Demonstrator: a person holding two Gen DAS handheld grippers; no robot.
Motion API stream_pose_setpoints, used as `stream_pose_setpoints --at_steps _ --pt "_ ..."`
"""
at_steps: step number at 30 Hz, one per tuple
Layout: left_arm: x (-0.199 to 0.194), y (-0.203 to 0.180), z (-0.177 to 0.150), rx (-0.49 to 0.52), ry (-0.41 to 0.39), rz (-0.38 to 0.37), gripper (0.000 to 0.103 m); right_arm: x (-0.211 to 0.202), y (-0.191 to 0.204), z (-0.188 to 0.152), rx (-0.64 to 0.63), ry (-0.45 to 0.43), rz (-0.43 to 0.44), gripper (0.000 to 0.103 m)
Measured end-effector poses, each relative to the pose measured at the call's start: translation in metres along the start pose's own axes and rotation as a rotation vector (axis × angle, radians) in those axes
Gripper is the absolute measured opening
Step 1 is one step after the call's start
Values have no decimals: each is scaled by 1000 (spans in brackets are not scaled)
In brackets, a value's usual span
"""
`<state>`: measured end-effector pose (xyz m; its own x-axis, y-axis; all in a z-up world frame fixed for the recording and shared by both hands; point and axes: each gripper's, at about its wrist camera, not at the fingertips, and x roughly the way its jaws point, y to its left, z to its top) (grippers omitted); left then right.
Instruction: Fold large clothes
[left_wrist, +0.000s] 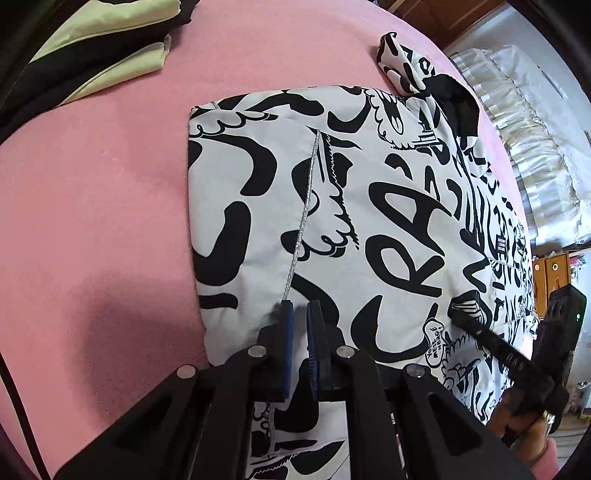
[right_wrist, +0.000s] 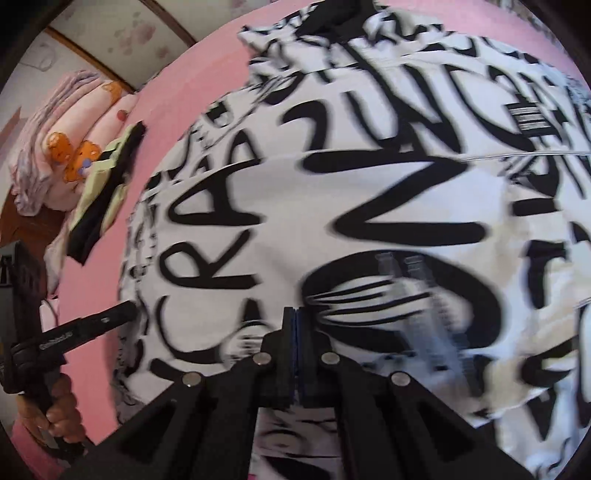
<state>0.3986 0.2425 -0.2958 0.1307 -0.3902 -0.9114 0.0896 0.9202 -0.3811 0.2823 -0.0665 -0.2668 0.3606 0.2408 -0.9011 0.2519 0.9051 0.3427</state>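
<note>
Fingers (left_wrist: 286, 332) of left gripper (left_wrist: 299, 308) nearly together, thin gap visible, nothing seen pinched; tips over jacket (left_wrist: 369, 206) near silver zipper line (left_wrist: 303, 218). Right gripper (right_wrist: 296, 314) fingers fully closed, pads pressed flat against each other, no cloth between; view blurred. Jacket, white with black lettering, lies partly folded on pink bedsheet (left_wrist: 103, 206). Folded green-and-black garment (left_wrist: 110, 59) well apart at bed's far edge. Pink bedding stack (right_wrist: 74, 122) beyond it.
</note>
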Motion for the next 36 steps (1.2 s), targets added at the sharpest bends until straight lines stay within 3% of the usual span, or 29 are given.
stream_pose_setpoints --at_steps 7,14,22,27,29,31,36 --pt "-1 7 -13 -34 9 -21 7 -23 -50 3 73 -33 -122 0" --pt "6 3 -20 -17 12 29 7 -26 -80 -5 166 -59 -98 0" --pt "-6 -22 -24 16 -36 116 8 -39 -76 0 163 -62 -74 3" --pt "-24 -47 -30 12 -90 138 29 -59 -72 4 141 -73 -52 8" --pt "-33 -62 -33 10 -123 135 53 -68 -71 6 126 -89 -36 20" --pt "-43 -81 -37 12 -168 141 67 -81 -72 8 112 -107 -11 42" --pt "-58 -138 -50 1 -207 236 73 -115 -87 14 93 -138 69 57"
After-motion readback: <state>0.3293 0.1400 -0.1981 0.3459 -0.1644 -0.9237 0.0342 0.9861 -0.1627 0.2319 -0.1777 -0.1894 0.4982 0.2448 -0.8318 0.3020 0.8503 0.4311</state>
